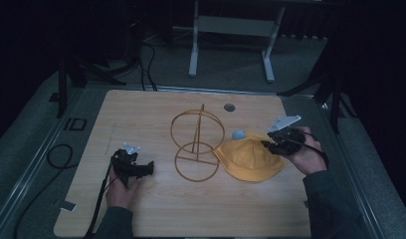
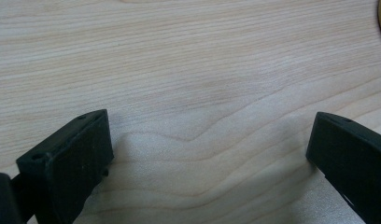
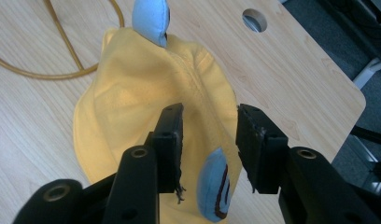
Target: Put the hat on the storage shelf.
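The yellow hat [image 1: 248, 158] serves as the landmark. It lies flat on the wooden tabletop [image 1: 156, 214], right of centre, with bare wood between it and the near edge and only a narrow strip to the right edge. Well to its left, the left hand-held gripper [image 1: 141, 169] rests low over bare wood, its jaws spread wide with nothing between them. Just left of the hat, touching its brim, stands a wire stand [image 1: 197, 144] of golden hoops on a thin post. The right hand-held gripper [image 3: 208, 140] sits over the hat's far right side, jaws about half open and astride a raised fold of the fabric; whether the pads press on it is hard to say. The hat is soft yellow cloth with two pale blue ears [image 3: 152, 18], the nearer one bearing dark stitched lines, not readable as writing. Beyond the hat a round cable hole [image 1: 229, 107] lies near the far edge.
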`<state>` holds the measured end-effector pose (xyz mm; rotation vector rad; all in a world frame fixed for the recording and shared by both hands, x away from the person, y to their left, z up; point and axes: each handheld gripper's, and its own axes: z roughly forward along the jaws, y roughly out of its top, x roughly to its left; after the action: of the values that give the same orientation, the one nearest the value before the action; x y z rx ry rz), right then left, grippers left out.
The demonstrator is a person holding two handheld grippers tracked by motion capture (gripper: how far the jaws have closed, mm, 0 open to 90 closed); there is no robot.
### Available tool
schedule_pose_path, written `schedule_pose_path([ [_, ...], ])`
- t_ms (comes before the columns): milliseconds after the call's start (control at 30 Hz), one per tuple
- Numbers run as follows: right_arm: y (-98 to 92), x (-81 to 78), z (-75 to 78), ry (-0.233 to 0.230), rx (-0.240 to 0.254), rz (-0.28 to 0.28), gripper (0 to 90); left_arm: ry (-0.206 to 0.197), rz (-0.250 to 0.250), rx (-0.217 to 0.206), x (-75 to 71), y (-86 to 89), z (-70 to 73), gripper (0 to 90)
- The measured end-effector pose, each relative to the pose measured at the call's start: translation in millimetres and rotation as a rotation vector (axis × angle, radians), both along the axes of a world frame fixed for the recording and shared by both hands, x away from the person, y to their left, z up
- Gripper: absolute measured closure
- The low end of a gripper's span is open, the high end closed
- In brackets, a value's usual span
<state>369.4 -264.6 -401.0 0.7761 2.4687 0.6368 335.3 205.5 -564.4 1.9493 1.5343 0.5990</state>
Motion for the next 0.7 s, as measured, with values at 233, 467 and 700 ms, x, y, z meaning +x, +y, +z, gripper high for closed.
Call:
schedule_pose_path([
  [233,9.7,10.5,0.0,0.042,-0.069,0.04,63.9,0.0,0.0,0.0,0.0,0.0,0.0,0.4],
  [467,21.0,17.5,-0.4,0.088,-0.152,0.096,66.3,0.0,0.0,0.0,0.0,0.0,0.0,0.3],
  [700,29.9,24.4,0.7,0.12,-0.217,0.133,66.9,0.0,0.0,0.0,0.0,0.0,0.0,0.4],
])
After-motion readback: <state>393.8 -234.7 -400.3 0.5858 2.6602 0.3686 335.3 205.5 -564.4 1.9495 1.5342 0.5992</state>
